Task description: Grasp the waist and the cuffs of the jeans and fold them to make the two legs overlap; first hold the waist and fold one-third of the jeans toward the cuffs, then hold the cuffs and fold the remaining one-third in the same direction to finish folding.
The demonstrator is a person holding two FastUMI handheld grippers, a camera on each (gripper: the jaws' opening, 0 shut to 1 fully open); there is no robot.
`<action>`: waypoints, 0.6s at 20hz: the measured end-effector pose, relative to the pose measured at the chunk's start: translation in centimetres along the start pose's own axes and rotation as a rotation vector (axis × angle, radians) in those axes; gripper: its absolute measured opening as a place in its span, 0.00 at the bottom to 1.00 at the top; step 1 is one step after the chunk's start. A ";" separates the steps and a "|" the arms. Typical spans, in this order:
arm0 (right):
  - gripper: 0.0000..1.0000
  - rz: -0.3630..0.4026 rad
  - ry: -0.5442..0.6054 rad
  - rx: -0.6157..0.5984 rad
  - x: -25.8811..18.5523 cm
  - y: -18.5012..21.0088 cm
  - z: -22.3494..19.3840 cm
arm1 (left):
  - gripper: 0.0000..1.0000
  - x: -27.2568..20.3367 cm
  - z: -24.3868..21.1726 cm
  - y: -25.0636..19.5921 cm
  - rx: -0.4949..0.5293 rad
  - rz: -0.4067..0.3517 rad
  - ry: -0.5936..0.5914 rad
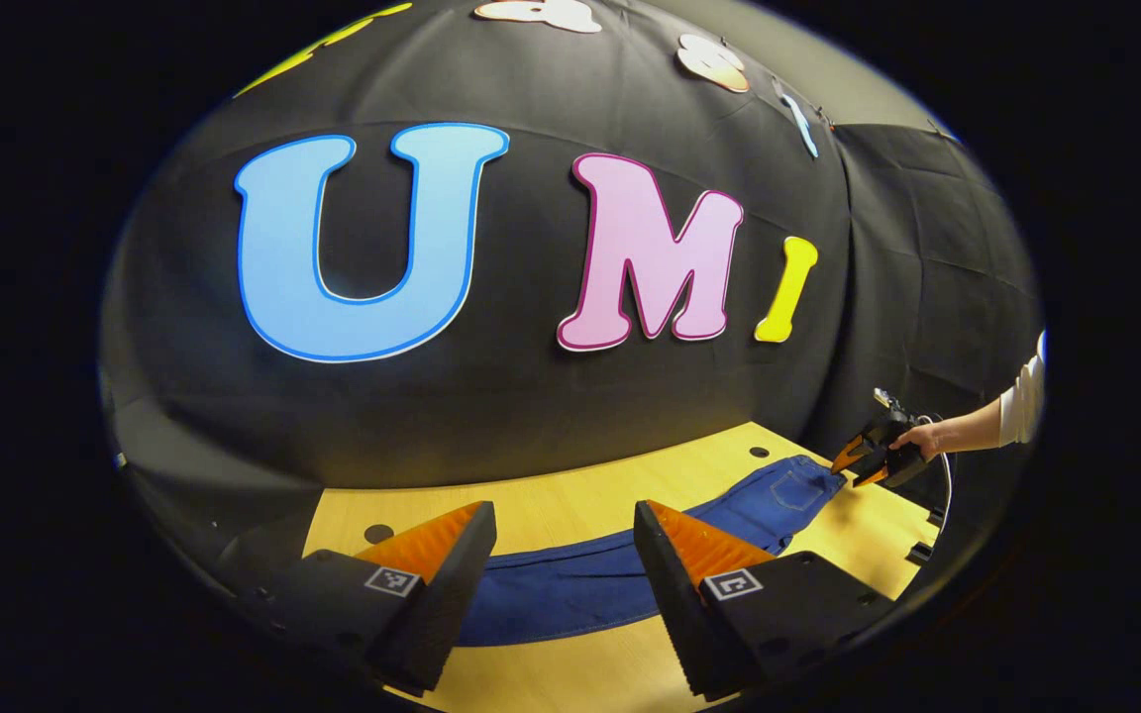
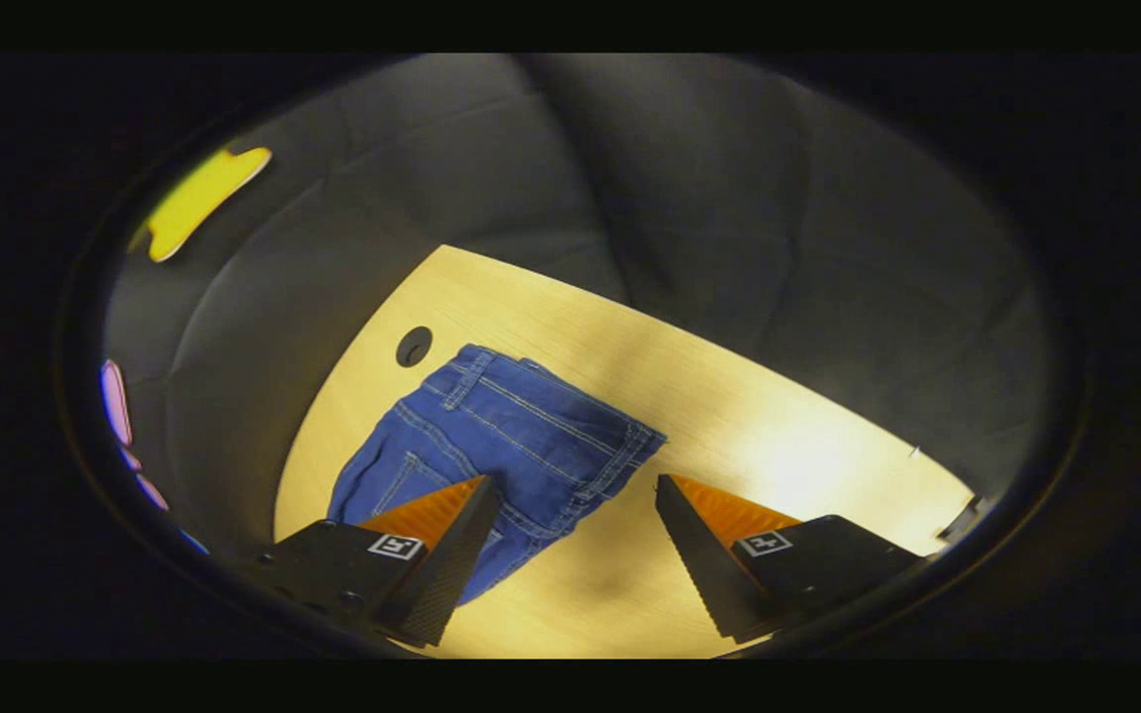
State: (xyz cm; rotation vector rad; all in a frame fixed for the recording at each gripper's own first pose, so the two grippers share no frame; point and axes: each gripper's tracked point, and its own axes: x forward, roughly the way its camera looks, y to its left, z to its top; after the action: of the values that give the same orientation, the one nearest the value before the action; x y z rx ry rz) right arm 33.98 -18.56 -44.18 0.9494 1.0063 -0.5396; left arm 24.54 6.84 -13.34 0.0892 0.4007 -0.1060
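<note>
Blue jeans (image 1: 590, 579) lie flat and stretched out along the wooden table (image 1: 570, 500). In the left gripper view my left gripper (image 1: 563, 579) is open just above a leg of the jeans, nothing between its fingers. Far off at the right, a hand holds my right gripper (image 1: 850, 467) by the waist end (image 1: 796, 485), jaws apart. In the right gripper view the waist and back pockets of the jeans (image 2: 511, 436) lie below my open right gripper (image 2: 575, 540), which hovers over the waistband edge without touching it.
The tabletop has round holes (image 2: 414, 346) near the jeans' waist and at the far edge (image 1: 759, 452). The black cloth wall rises close behind the table. Bare wood (image 2: 778, 446) lies to the right of the waist. A white sleeve (image 1: 1024, 396) shows at the right.
</note>
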 end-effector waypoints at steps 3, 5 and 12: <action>0.98 -0.030 0.028 0.048 2.2 0.5 -0.1 | 0.88 0.2 -0.8 0.4 -0.010 0.023 0.023; 0.88 -0.035 0.008 0.026 2.9 1.0 0.5 | 0.89 0.6 -1.0 0.3 -0.026 0.037 0.033; 0.13 0.071 0.006 -0.090 2.6 0.8 0.9 | 0.89 -0.1 -2.1 -1.1 -0.035 0.087 0.057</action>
State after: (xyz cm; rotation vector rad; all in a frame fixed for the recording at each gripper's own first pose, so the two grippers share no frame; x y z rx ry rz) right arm 36.21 -18.80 -46.00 0.9033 0.9909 -0.4289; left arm 23.47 5.98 -15.30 0.0753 0.4548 -0.0103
